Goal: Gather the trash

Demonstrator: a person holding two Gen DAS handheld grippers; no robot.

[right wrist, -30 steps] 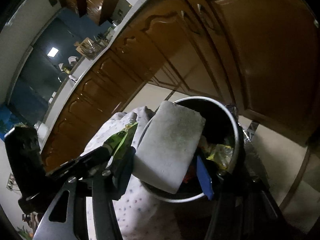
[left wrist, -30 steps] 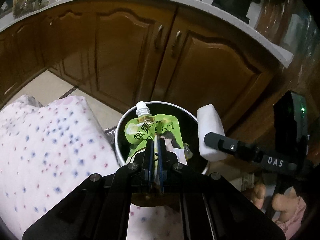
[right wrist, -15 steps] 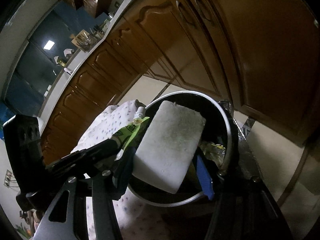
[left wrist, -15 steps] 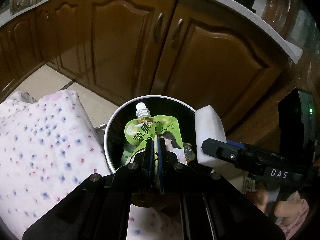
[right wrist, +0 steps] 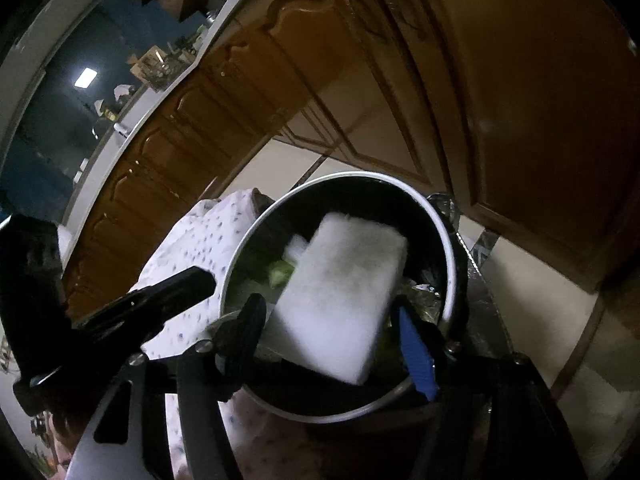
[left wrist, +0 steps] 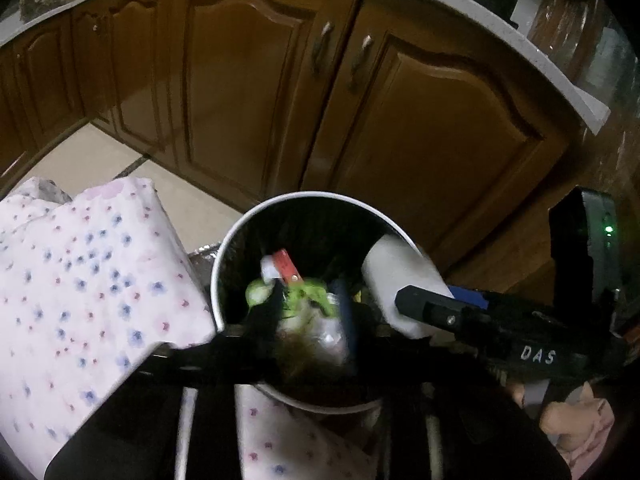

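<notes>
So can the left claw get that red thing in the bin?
Probably yes. The left claw hangs open over the bin, and the red piece lies on top, uncovered. The white block sits off to one side.
</notes>
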